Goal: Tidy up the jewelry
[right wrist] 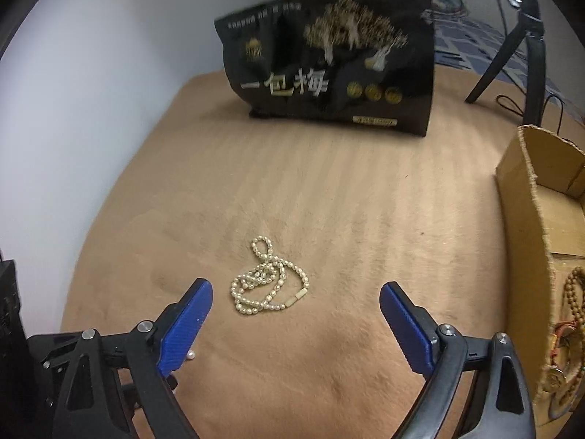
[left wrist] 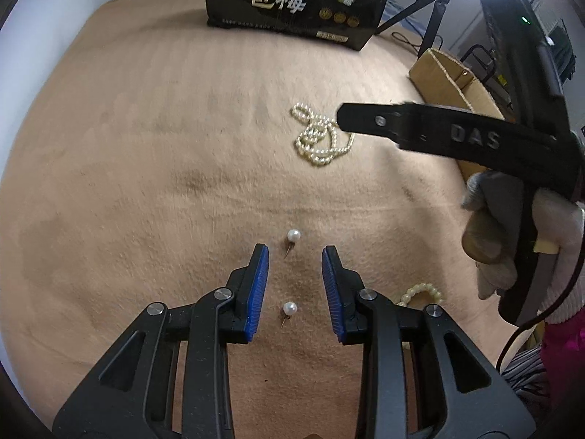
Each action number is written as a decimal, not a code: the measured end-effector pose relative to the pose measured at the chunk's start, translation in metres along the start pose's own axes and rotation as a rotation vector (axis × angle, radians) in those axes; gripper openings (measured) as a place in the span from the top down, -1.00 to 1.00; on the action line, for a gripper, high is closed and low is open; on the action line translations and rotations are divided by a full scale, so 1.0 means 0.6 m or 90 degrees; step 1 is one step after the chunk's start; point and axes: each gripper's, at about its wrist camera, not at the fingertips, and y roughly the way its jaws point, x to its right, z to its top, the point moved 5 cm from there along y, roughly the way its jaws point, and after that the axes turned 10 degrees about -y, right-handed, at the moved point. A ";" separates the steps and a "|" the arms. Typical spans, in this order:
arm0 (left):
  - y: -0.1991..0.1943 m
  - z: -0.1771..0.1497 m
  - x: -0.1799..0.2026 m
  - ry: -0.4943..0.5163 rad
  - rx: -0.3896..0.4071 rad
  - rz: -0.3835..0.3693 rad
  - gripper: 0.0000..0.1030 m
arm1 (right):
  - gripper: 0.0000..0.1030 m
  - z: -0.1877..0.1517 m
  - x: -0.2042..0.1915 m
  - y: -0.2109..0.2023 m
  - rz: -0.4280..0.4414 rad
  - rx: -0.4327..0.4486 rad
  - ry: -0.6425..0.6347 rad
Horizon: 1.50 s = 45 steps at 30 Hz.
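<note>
A tangled pearl necklace (left wrist: pixel 319 138) lies on the tan cloth; it also shows in the right wrist view (right wrist: pixel 267 282), just ahead of my open right gripper (right wrist: pixel 296 301). Two pearl stud earrings lie near my left gripper (left wrist: pixel 295 256), which is open and empty: one (left wrist: pixel 293 236) just beyond the fingertips, the other (left wrist: pixel 290 308) between the blue pads. A cream bead bracelet (left wrist: pixel 420 291) lies right of the left gripper. The right gripper's black finger (left wrist: pixel 420 128) hovers over the necklace's right side.
A cardboard box (right wrist: pixel 526 197) stands at the right, with brown wooden beads (right wrist: pixel 577 303) and other jewelry inside. A black snack bag (right wrist: pixel 332 62) stands at the back. A black tripod (right wrist: pixel 526 47) is at the back right. A wall borders the left.
</note>
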 end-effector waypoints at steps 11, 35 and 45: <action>0.011 0.002 -0.005 -0.006 -0.005 -0.004 0.43 | -0.77 0.012 -0.010 0.062 -0.022 -0.023 0.006; 0.042 0.004 0.015 0.033 -0.005 0.044 0.57 | 0.61 0.005 -0.020 0.070 -0.106 -0.064 -0.131; 0.053 0.009 0.016 0.059 0.019 0.072 0.88 | 0.84 -0.013 -0.006 0.043 -0.086 -0.061 -0.115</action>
